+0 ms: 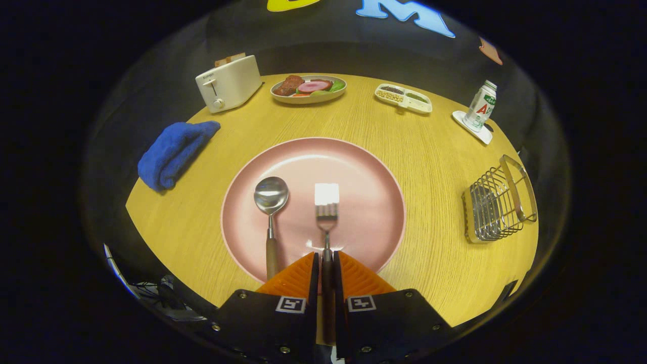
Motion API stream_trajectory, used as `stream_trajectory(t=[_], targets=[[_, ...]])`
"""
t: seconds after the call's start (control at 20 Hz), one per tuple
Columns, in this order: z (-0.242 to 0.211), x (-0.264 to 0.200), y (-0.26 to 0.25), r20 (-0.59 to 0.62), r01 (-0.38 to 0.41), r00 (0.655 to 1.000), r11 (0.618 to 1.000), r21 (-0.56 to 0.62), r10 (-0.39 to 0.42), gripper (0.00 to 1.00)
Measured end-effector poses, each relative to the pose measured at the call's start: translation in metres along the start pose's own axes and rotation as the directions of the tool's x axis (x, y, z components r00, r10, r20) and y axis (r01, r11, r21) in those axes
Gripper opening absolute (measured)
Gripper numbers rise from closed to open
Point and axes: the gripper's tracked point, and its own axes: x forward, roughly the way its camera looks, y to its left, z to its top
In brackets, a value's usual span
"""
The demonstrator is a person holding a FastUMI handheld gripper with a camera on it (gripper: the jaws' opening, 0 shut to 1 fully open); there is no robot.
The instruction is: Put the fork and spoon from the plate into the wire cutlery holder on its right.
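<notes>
Pale wooden tabletop (429, 167) is seen carrying a pink plate (374, 202), on which the spoon (271, 202) and the fork (326, 215) lie side by side. The fork's handle is clamped between the orange fingers (295, 278) of the gripper (326, 260), which are drawn nearly together on it. The first pickup is judged to be in hand. Next, the fork must be lifted and carried right to the wire cutlery holder (498, 205), well apart from the plate, then lowered in handle or tines first.

Bright overhead light, glare on plate (364, 202), fisheye-warped edges, sharp focus
</notes>
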Motion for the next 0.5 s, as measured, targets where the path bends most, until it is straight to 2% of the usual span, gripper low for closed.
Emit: stream_trajectory(t=[0.05, 0.1, 0.15, 0.5], targets=[[-0.001, 0.003, 0.003, -0.019, -0.026, 0.999, 1.000, 0.004, 0.026, 0.17], [0.005, -0.003, -0.001, -0.023, -0.003, 1.000, 1.000, 0.015, 0.003, 0.17], [0.004, -0.002, -0.003, -0.039, 0.002, 0.999, 1.000, 0.021, -0.001, 0.04], [0.016, -0.013, -0.007, -0.001, -0.010, 1.000, 0.996, 0.090, 0.010, 0.04]])
